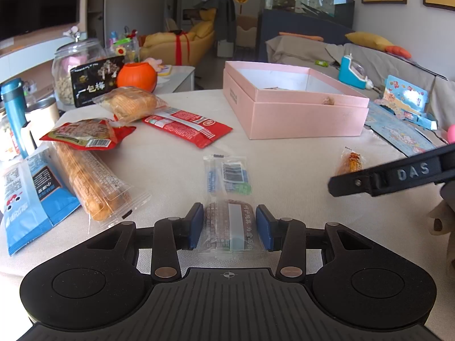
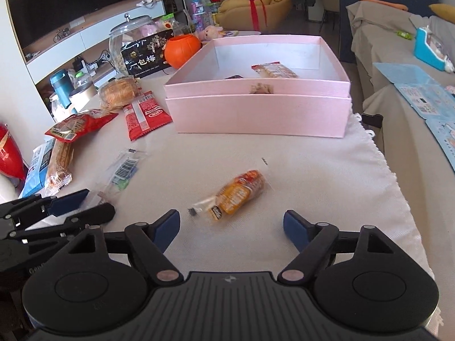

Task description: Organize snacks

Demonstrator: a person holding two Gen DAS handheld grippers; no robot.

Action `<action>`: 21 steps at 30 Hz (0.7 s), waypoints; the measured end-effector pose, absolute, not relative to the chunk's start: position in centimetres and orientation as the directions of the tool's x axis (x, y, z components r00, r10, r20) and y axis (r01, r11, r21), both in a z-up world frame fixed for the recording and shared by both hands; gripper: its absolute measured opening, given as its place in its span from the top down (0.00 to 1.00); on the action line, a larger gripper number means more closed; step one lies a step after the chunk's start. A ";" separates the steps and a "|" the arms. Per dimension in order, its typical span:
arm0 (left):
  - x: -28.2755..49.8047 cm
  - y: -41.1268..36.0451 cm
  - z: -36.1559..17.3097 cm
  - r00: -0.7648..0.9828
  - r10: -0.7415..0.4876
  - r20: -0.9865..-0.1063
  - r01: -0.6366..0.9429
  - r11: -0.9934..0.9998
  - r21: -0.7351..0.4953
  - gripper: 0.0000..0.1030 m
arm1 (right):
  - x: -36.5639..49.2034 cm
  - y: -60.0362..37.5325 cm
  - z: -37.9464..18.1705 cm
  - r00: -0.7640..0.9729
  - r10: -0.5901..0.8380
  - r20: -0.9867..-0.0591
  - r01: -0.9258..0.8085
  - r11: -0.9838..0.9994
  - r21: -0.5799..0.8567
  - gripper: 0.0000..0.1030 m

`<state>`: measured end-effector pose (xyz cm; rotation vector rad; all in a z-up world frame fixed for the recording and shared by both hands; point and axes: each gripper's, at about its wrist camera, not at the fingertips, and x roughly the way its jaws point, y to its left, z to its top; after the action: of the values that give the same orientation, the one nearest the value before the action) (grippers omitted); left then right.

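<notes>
The pink box (image 2: 257,113) sits open at the far side of the white cloth (image 2: 327,199), one wrapped snack already inside. The left gripper (image 1: 229,227) pinches a brown clear-wrapped snack (image 1: 224,224) between its blue pads. The right gripper (image 2: 231,228) stands spread and empty — the orange snack packet (image 2: 236,194) lies just ahead of its fingertips, untouched.

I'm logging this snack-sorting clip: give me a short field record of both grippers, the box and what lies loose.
left gripper: shut on brown clear-wrapped snack packet
right gripper: open, holding nothing, just short of small orange-wrapped snack
pink cardboard box: open, one clear-wrapped biscuit pack inside
loose on white tablecloth: red foil packet, long clear-wrapped biscuit roll
</notes>
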<state>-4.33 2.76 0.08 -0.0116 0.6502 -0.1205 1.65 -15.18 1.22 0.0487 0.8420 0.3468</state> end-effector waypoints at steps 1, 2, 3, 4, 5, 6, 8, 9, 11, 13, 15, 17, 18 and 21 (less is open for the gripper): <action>-4.3 2.8 0.1 0.789 -0.116 -0.603 0.108 0.993 -0.048 0.56 | 2.3 -14.7 1.2 0.607 0.326 -0.725 -0.280 0.941 0.188 0.21; -4.3 2.8 0.1 0.789 -0.116 -0.603 0.108 0.993 -0.049 0.56 | 3.1 -14.3 1.3 0.606 0.324 -0.727 -0.271 0.943 0.194 0.21; -4.3 2.8 0.1 0.789 -0.116 -0.603 0.108 0.993 -0.049 0.56 | 3.8 -13.8 1.4 0.603 0.327 -0.727 -0.267 0.942 0.203 0.21; -4.3 2.8 0.1 0.789 -0.116 -0.603 0.108 0.993 -0.049 0.56 | 4.5 -13.4 1.4 0.599 0.337 -0.726 -0.268 0.939 0.214 0.22; -4.3 2.8 0.1 0.789 -0.115 -0.603 0.108 0.993 -0.048 0.56 | 5.2 -13.0 1.5 0.595 0.346 -0.725 -0.272 0.936 0.223 0.25; -4.3 2.8 0.1 0.789 -0.115 -0.603 0.108 0.993 -0.048 0.56 | 5.7 -12.7 1.5 0.591 0.350 -0.726 -0.278 0.934 0.224 0.31; -4.3 2.8 0.1 0.789 -0.115 -0.603 0.108 0.993 -0.048 0.56 | 6.5 -11.9 1.6 0.587 0.337 -0.736 -0.299 0.935 0.190 0.43; -4.3 2.8 0.1 0.789 -0.115 -0.603 0.108 0.993 -0.048 0.56 | 6.6 -11.6 1.6 0.585 0.327 -0.742 -0.312 0.935 0.166 0.47; -4.3 2.8 0.1 0.789 -0.115 -0.603 0.108 0.993 -0.048 0.56 | 6.2 -11.6 1.7 0.578 0.322 -0.750 -0.350 0.928 0.128 0.52; -4.3 2.8 0.0 0.789 -0.114 -0.603 0.108 0.993 -0.047 0.56 | 5.4 -11.9 1.6 0.581 0.300 -0.756 -0.381 0.922 0.072 0.64; -4.4 2.8 0.1 0.789 -0.115 -0.603 0.108 0.993 -0.048 0.56 | 4.6 -12.8 2.0 0.577 0.287 -0.764 -0.392 0.919 0.049 0.78; -4.4 2.8 0.1 0.789 -0.115 -0.603 0.108 0.993 -0.048 0.56 | 4.0 -14.1 2.5 0.555 0.306 -0.773 -0.394 0.916 0.080 0.80; -4.4 2.8 0.1 0.789 -0.115 -0.604 0.109 0.993 -0.047 0.56 | 3.7 -14.6 2.8 0.554 0.309 -0.773 -0.394 0.915 0.084 0.80; -4.5 2.5 0.3 0.779 -0.109 -0.617 0.130 0.991 -0.011 0.56 | 2.7 -16.3 4.4 0.572 0.299 -0.764 -0.394 0.917 0.064 0.81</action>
<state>-4.51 2.45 0.27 0.0329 0.6645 -0.1296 2.65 -16.32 4.45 -0.1180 0.8716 0.4077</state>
